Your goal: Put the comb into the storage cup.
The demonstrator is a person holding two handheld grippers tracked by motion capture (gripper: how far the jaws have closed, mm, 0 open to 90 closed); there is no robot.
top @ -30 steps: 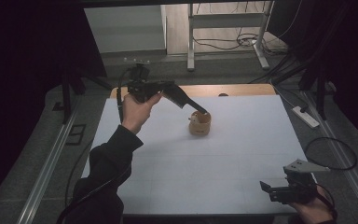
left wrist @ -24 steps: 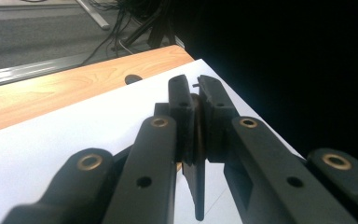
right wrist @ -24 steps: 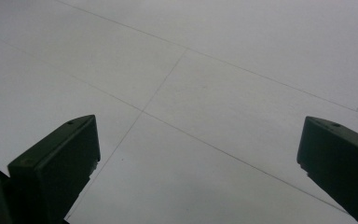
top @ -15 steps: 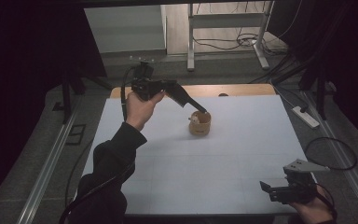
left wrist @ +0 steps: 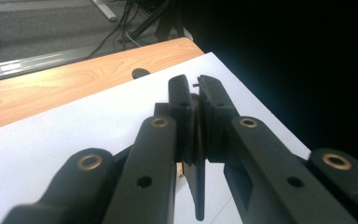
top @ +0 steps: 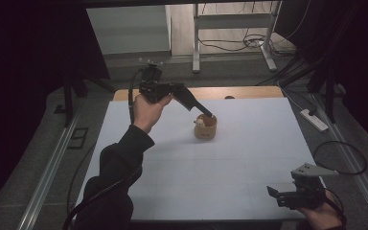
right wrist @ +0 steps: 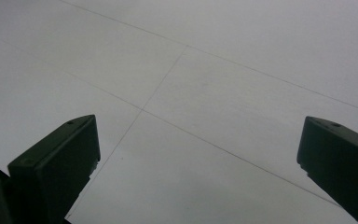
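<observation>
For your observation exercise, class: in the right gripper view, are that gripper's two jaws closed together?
No. The right gripper has its jaws standing far apart, with bare white table between them.

I see a white sheet (top: 230, 158) with faint grey grid lines covering a light orange-brown wooden desk (top: 239, 92) (bare along its far edge). The small cup (top: 205, 127) is tan; both grippers (top: 208, 115) (top: 274, 194) are black.

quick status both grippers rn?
Left gripper: shut on the rim of the small wooden cup.
Right gripper: open, holding nothing, over the white table.
</observation>
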